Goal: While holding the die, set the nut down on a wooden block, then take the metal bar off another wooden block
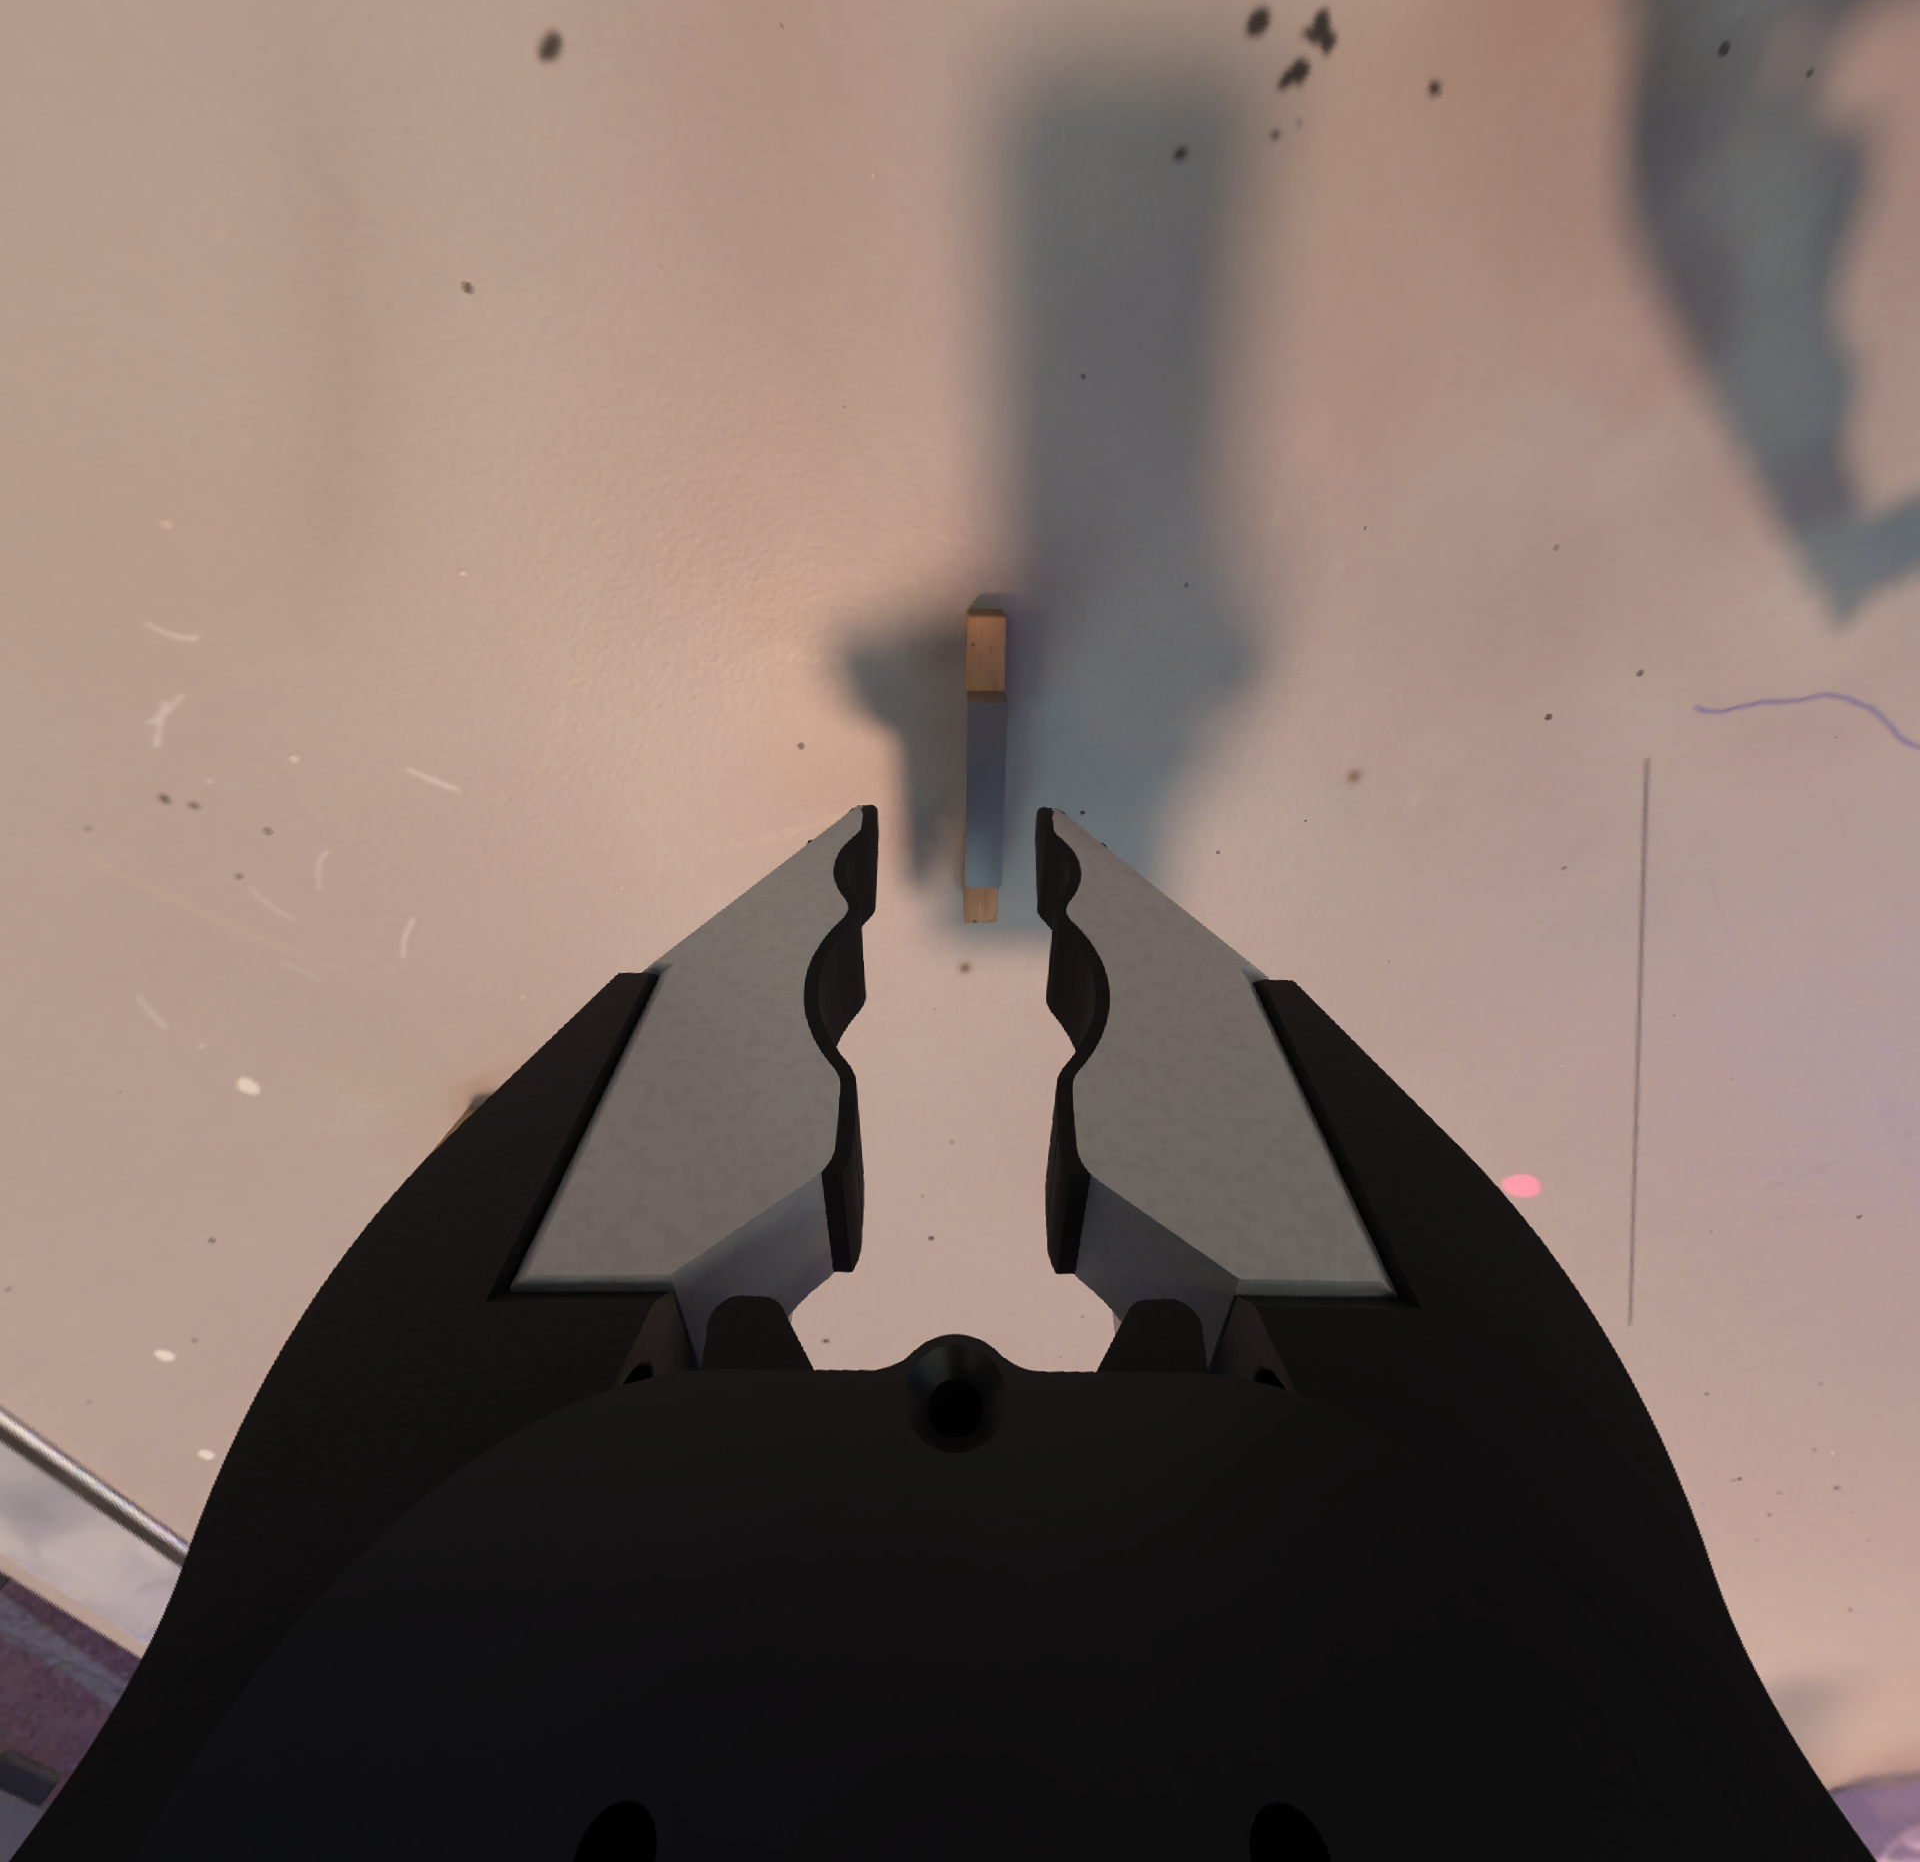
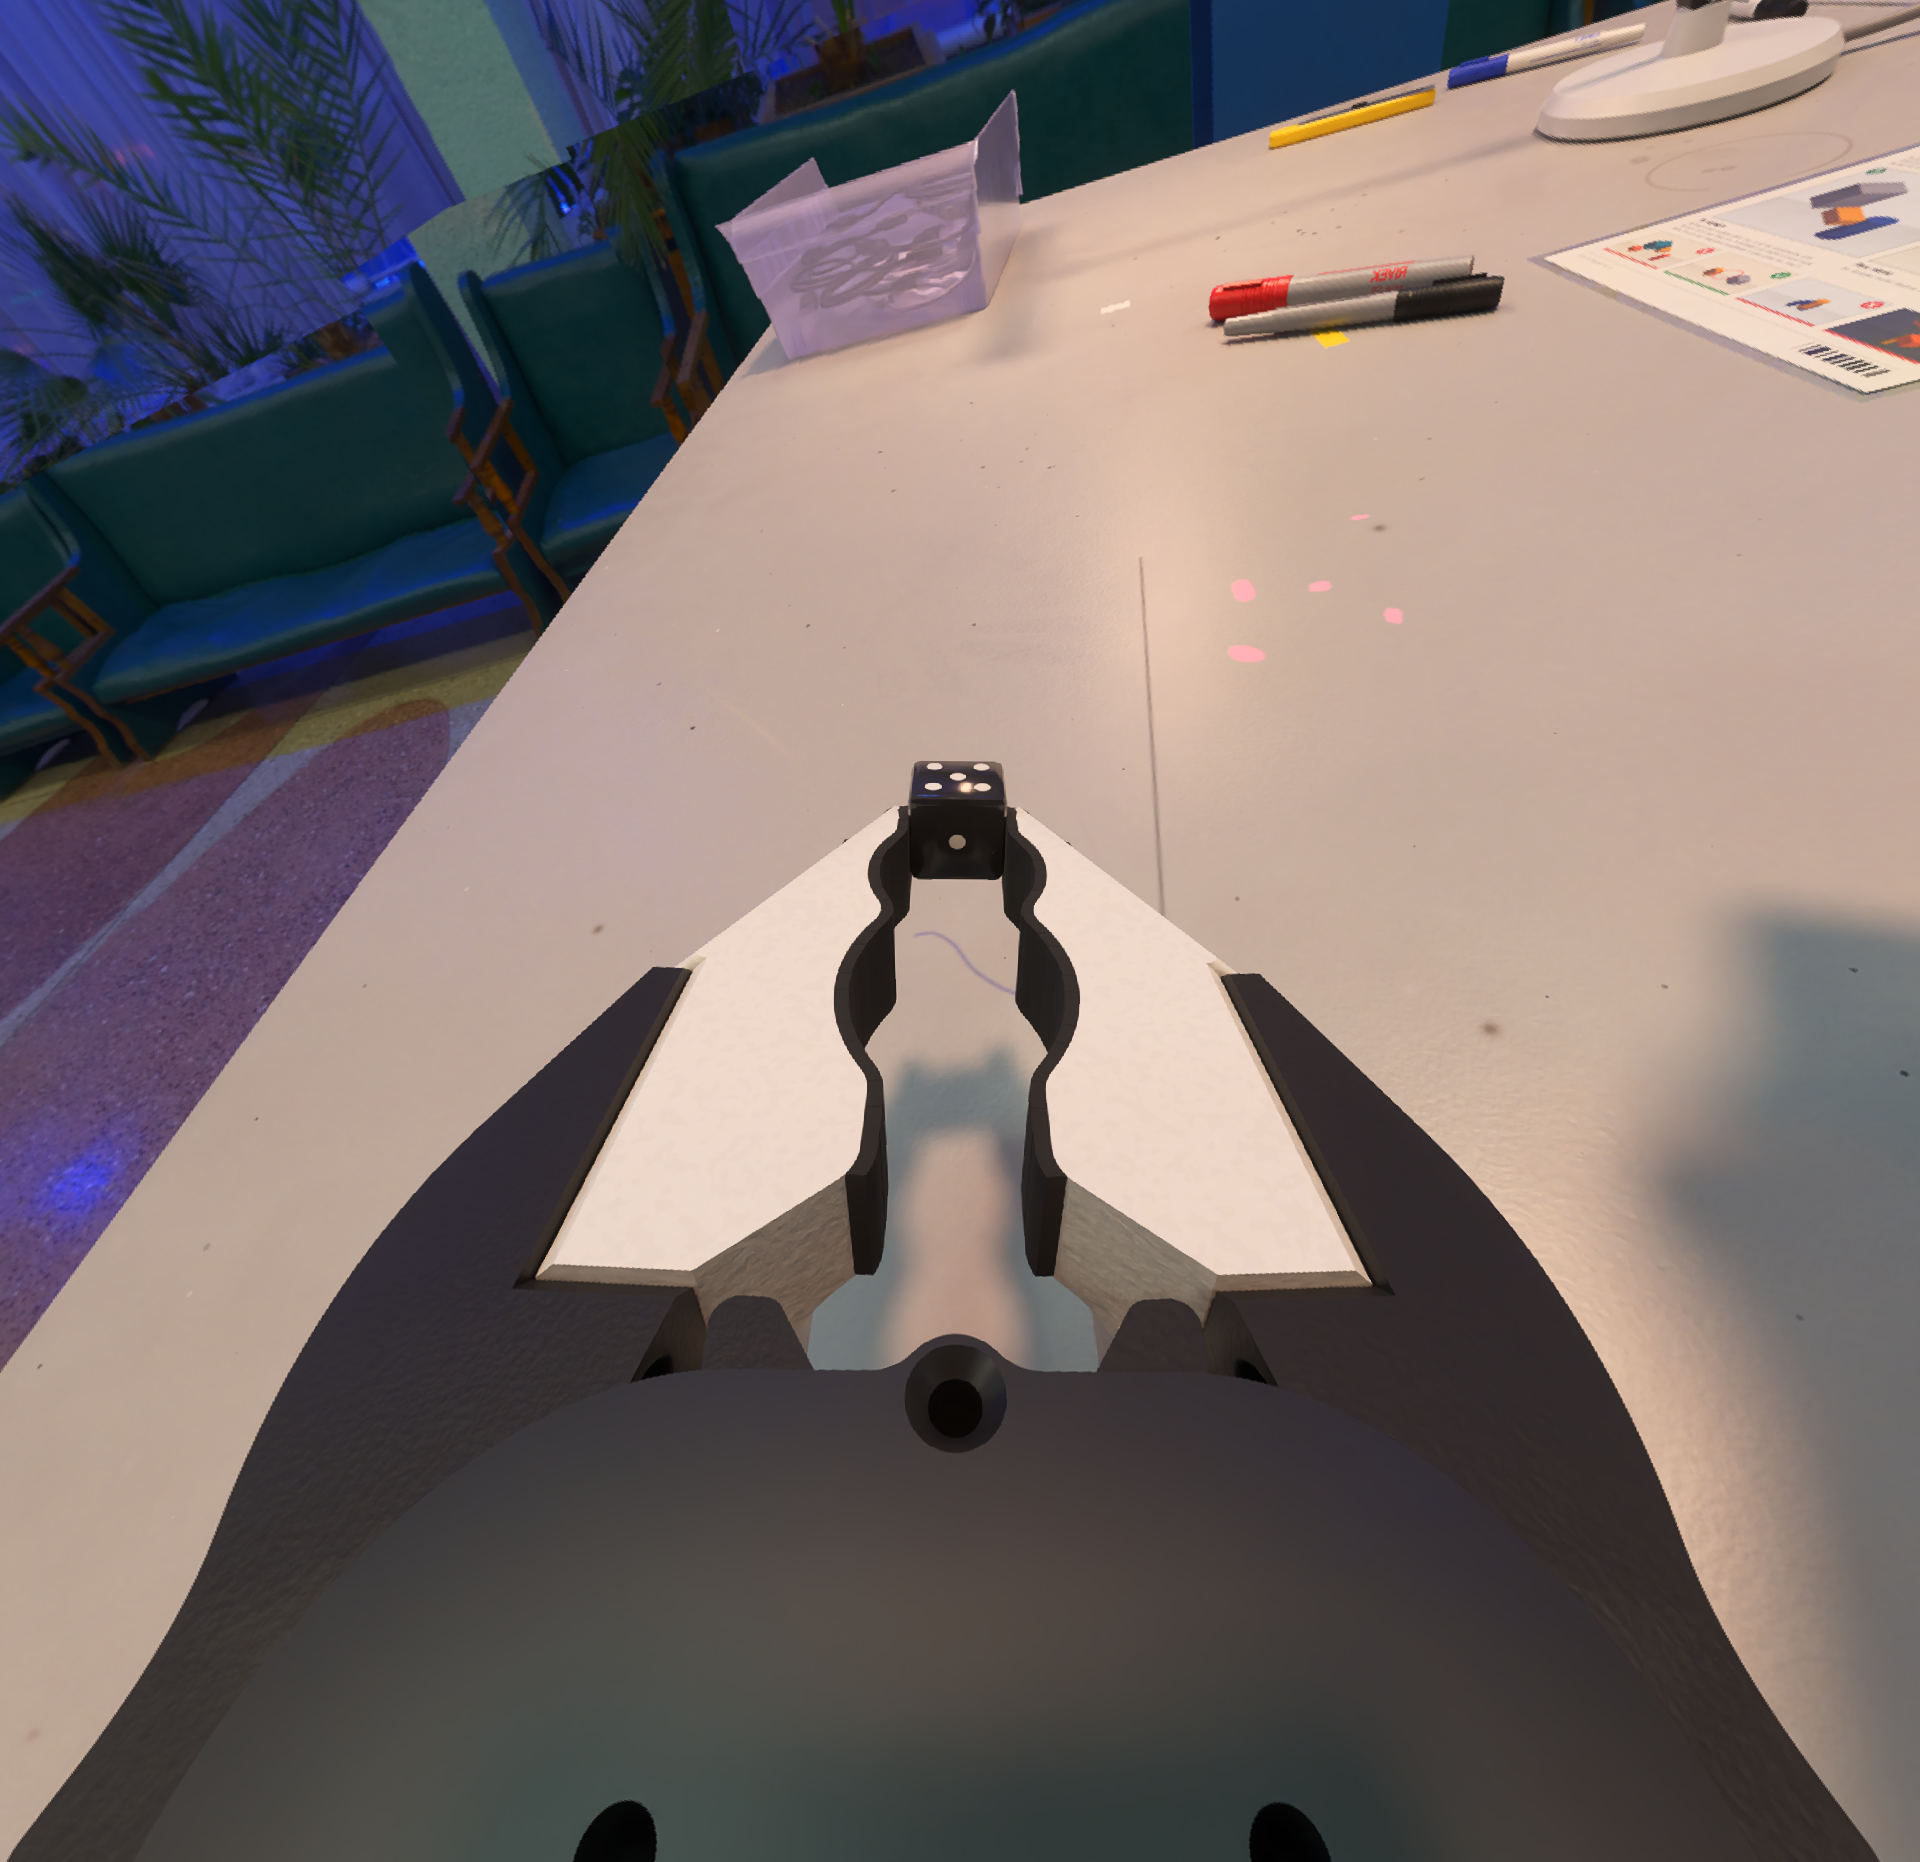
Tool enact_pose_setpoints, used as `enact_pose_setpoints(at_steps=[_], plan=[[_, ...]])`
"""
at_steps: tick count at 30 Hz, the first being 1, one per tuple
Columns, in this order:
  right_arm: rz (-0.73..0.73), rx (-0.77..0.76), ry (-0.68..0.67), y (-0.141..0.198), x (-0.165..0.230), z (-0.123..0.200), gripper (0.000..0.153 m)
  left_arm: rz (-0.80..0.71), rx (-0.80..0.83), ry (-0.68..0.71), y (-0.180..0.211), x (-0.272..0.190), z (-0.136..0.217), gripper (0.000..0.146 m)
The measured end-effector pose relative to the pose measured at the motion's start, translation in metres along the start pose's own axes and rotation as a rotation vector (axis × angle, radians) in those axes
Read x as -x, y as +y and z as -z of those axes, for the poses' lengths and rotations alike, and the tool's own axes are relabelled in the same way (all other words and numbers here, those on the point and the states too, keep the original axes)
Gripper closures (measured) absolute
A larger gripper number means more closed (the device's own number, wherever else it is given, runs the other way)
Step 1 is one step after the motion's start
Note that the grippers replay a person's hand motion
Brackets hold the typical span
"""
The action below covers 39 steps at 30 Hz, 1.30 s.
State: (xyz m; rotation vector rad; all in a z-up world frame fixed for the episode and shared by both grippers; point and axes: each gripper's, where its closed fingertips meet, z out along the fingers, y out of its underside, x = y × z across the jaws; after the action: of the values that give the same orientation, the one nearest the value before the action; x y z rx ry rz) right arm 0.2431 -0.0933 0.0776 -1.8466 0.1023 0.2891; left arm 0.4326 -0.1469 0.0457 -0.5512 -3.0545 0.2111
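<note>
The left gripper [image 1: 957, 862] points down at the table [image 1: 520, 462] with its jaws parted and nothing between them; past its tips a grey metal bar [image 1: 985, 789] lies along a wooden block [image 1: 986, 652], whose ends show beyond the bar. The right gripper [image 2: 957, 844] clamps a black die [image 2: 957, 820] with white pips at its fingertips, above the table. Two markers [image 2: 1356, 295] lie far ahead.
</note>
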Motion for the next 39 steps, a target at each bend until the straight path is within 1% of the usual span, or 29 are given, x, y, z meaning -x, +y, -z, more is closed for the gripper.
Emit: enact_pose_setpoints(at_steps=[8, 14, 28, 31, 33, 39], plan=[[0.002, 0.011, -0.008, 0.002, 0.001, -0.001, 0.136, -0.010, 0.055, 0.038, 0.005, -0.006, -0.015, 0.125], [0.000, 0.011, -0.008, 0.002, 0.001, -0.001, 0.136, -0.021, 0.095, 0.038, 0.008, -0.007, -0.022, 0.129], [0.005, 0.013, -0.009, 0.002, 0.001, -0.001, 0.136, 0.011, 0.090, 0.039, 0.011, -0.007, -0.023, 0.138], [0.006, 0.014, -0.008, 0.002, 0.001, -0.001, 0.136, 0.022, 0.064, 0.026, 0.009, -0.006, -0.016, 0.138], [0.006, 0.014, -0.008, 0.002, 0.001, -0.001, 0.136, 0.040, 0.018, 0.009, 0.005, -0.005, -0.007, 0.138], [0.006, 0.011, -0.004, 0.001, 0.001, -0.001, 0.136, 0.136, -0.187, -0.072, -0.009, -0.008, 0.039, 0.138]])
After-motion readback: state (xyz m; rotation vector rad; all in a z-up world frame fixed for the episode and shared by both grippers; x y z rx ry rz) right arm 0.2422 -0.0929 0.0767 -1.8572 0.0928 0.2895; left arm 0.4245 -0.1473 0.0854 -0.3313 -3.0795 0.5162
